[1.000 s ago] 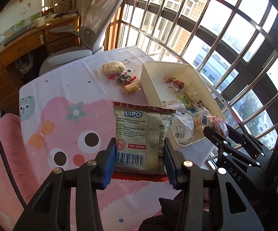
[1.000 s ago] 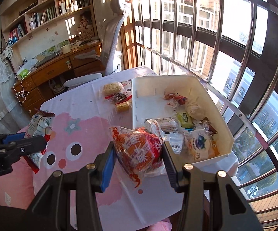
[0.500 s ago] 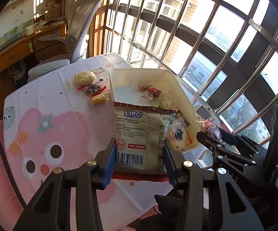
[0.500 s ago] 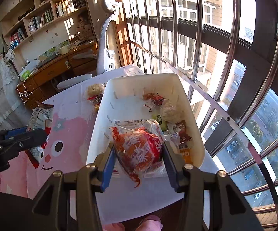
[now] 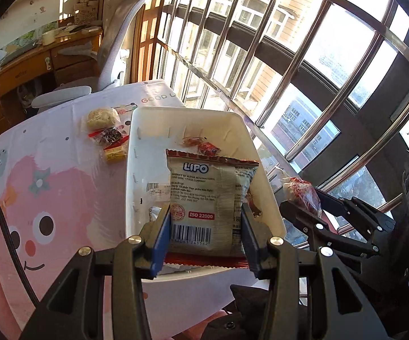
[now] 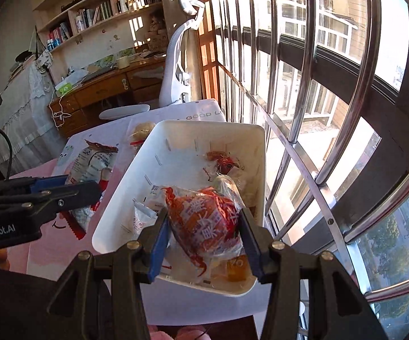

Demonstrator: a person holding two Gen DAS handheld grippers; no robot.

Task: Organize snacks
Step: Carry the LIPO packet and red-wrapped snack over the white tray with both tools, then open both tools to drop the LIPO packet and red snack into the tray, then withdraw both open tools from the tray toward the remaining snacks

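Note:
My left gripper [image 5: 205,231] is shut on a white LIPO snack packet [image 5: 210,198] and holds it upright over the near end of the white bin [image 5: 132,175]. My right gripper [image 6: 204,233] is shut on a red-printed clear snack bag [image 6: 204,221] above the near end of the same bin [image 6: 181,136]. The bin holds several small wrapped snacks. The right gripper and its red bag [image 5: 303,195] show in the left wrist view to the right of the bin. The left gripper with its packet [image 6: 91,167] shows in the right wrist view to the left of the bin.
Three loose snacks lie on the pink cartoon tablecloth [image 5: 48,187] left of the bin: a pale round one [image 5: 102,117], a dark one [image 5: 109,136], a yellow one [image 5: 115,153]. A metal window grille [image 5: 289,85] runs close along the bin's right side. An office chair [image 5: 119,36] stands behind the table.
Both grippers have moved right, from over the tablecloth to over the bin, each still holding its snack. The bin now fills the middle of both views.

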